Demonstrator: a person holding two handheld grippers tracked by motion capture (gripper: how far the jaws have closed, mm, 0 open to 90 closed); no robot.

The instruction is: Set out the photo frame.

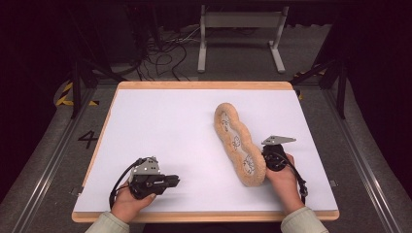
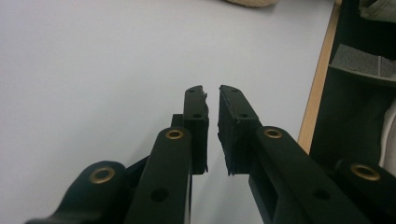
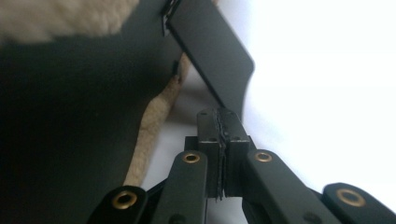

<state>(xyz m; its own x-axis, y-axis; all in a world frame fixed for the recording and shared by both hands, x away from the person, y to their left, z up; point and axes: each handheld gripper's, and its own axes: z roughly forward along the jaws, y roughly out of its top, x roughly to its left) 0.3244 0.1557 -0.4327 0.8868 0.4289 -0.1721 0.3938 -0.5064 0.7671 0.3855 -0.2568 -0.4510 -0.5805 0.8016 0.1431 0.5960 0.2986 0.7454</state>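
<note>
The right gripper (image 1: 266, 156) sits just beside the near end of a long tan fleece insole (image 1: 239, 143), whose lobed outline runs away from it, up and to the left across the white bench (image 1: 160, 126). In the right gripper view its jaws are pressed together with nothing visible between the pads; the fleece edge (image 3: 154, 116) lies just to their left, and a dark flat piece (image 3: 210, 51) rises ahead of them. Whether the gripper touches the insole cannot be told.

The left gripper (image 1: 165, 182) rests low on the bench, well apart from the insole and pointing toward the right gripper. Its jaws stand slightly apart, a narrow gap between the pads (image 2: 236, 126), with nothing in it but bare bench.
</note>
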